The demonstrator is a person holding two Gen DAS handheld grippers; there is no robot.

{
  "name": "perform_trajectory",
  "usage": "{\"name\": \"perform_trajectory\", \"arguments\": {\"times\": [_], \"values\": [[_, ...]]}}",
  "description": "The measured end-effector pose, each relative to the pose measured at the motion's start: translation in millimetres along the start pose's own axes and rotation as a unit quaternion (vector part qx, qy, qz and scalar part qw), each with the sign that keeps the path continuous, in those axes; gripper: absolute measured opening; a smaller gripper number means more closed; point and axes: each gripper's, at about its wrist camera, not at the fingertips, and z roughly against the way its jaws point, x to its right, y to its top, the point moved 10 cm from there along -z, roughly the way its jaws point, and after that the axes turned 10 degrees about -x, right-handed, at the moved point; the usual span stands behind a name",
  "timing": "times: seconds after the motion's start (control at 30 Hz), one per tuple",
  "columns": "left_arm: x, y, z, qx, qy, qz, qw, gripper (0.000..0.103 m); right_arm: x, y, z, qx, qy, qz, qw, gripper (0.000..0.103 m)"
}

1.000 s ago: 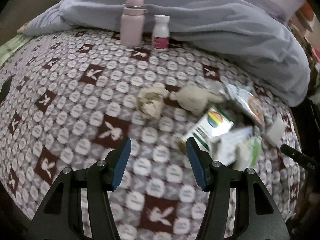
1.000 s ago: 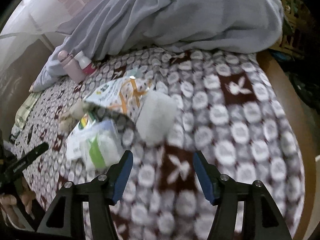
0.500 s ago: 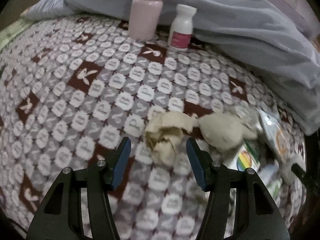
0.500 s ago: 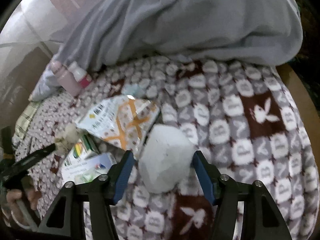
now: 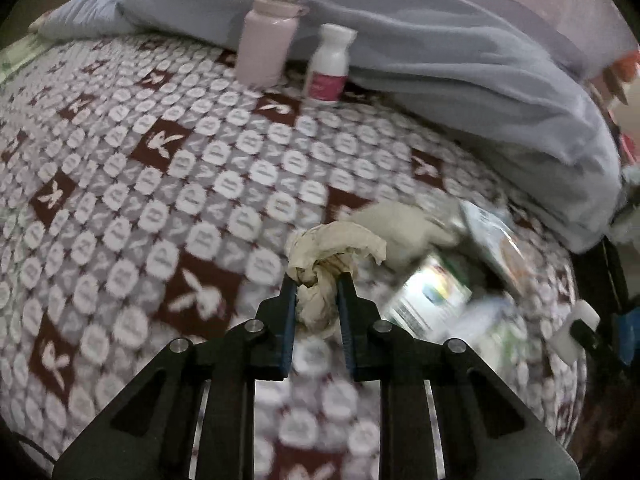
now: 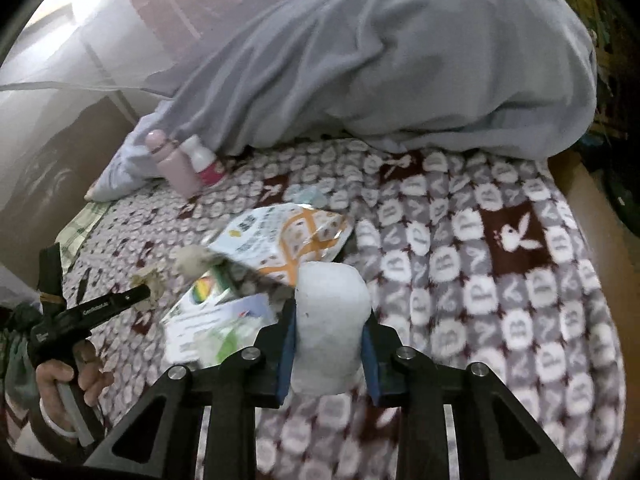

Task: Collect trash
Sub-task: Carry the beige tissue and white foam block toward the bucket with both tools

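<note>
My left gripper (image 5: 316,280) is shut on a crumpled beige paper wad (image 5: 332,248) on the patterned blanket (image 5: 180,200). A second beige wad (image 5: 400,228) lies just right of it. My right gripper (image 6: 328,308) is shut on a white foam block (image 6: 330,312). Beside it lie an orange-and-white snack bag (image 6: 284,240), a small box with a rainbow print (image 6: 208,292) and a white-and-green packet (image 6: 216,328). The same pile shows blurred in the left wrist view (image 5: 432,296). The left gripper also shows in the right wrist view (image 6: 100,308).
A pink bottle (image 5: 270,28) and a white bottle with a pink label (image 5: 330,64) stand at the back against a heaped grey-blue duvet (image 5: 460,60). The bed's wooden edge (image 6: 588,184) runs along the right. A small pale wrapper (image 6: 308,194) lies behind the snack bag.
Both grippers went from open to shut. The left closed on the beige paper wad after moving up to it. The right closed on the white foam block.
</note>
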Motion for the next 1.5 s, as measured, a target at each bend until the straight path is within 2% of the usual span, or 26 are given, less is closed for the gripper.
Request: {"name": "perform_trajectory", "arguments": {"times": [0.2,0.4,0.67,0.93,1.5], "values": [[41,-33,25,0.011,0.012,-0.055,0.9983,0.017,-11,-34,16,-0.014,-0.017,0.028,0.999,0.028],[85,-63,40,0.030,0.026,-0.114,0.9927,0.017,-11,-64,28,-0.022,-0.024,0.033,0.999,0.028],[131,-94,51,0.041,0.025,-0.157,0.9864,0.017,1,-89,57,-0.013,-0.030,0.028,0.999,0.028],[176,-119,56,0.045,0.014,-0.187,0.9812,0.017,19,-107,83,-0.003,-0.044,0.020,0.999,0.028],[268,-161,43,0.019,-0.028,-0.251,0.9674,0.017,89,-131,131,0.018,-0.085,-0.028,0.996,0.028]]}}
